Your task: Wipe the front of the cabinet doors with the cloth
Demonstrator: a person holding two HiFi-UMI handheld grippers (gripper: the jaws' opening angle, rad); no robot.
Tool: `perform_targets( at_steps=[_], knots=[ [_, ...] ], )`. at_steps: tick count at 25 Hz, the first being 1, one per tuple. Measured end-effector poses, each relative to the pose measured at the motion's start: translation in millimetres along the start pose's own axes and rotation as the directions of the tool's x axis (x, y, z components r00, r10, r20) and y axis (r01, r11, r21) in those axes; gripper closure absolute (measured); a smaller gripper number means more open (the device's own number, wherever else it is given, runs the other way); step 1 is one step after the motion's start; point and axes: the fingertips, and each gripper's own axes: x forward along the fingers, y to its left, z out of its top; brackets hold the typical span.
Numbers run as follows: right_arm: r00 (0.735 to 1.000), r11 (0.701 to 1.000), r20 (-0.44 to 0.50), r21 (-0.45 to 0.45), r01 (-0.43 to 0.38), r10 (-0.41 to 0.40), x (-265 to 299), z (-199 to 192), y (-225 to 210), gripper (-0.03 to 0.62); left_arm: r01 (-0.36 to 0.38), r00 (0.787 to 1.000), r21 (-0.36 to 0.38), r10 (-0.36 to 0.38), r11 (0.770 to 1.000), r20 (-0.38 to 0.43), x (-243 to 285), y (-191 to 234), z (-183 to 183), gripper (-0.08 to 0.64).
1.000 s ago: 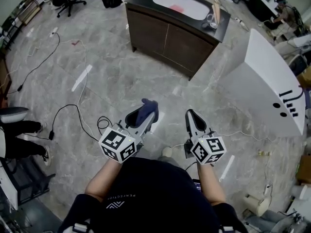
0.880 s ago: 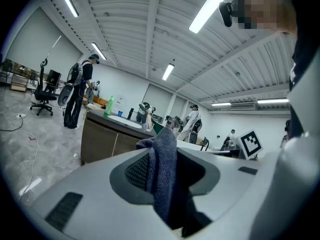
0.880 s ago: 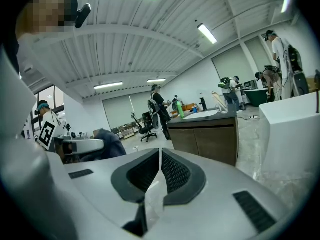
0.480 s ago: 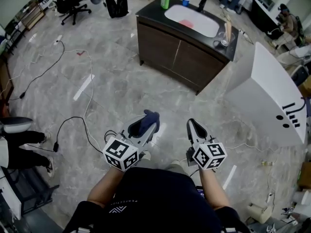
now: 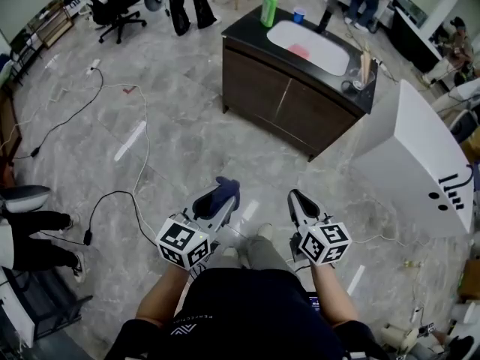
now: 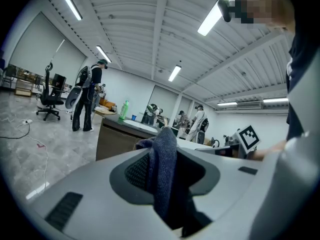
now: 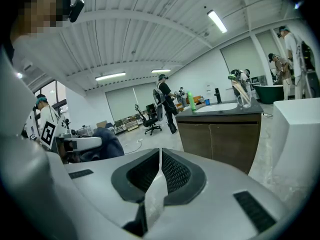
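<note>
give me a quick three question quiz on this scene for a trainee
1. True or false: the right claw holds the cloth.
2. Where does the green bottle stand? A the floor; B the counter; C the office chair.
3. Is the cloth touching the cabinet doors?
Key: 1 false, the left claw holds it; 2 B; 3 no, it is well short of them.
</note>
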Motion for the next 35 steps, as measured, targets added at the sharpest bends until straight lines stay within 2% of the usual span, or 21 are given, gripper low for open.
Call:
perform_targets(
  at_steps=[5, 15, 23, 35],
  knots=[
    [1.0, 1.0, 0.02, 0.016, 0.016, -0.017, 31, 17, -29, 0.552, -0.019, 1.0, 0.002, 0.019, 1.0, -0.001, 28, 19, 10, 0.431],
    [0.997, 0.997, -0.012, 0.012, -0.076, 0.076, 108, 59, -77, 0.551, -0.085, 0.996, 0.016, 0.085, 0.996, -0.007, 101, 64, 41, 0.431],
    [0.993, 0.994, -0.043, 0.02, -0.112, 0.112, 151, 85, -133, 0.551, -0.115, 0.993, 0.023, 0.115, 0.993, 0.008, 179, 92, 64, 0.431],
    [0.995, 0.996, -0.068, 0.064, -0.069, 0.074, 194, 96, -189, 0.551, -0.129, 0.991, 0.04, 0.13, 0.991, -0.027, 251, 138, 72, 0.431]
  ],
)
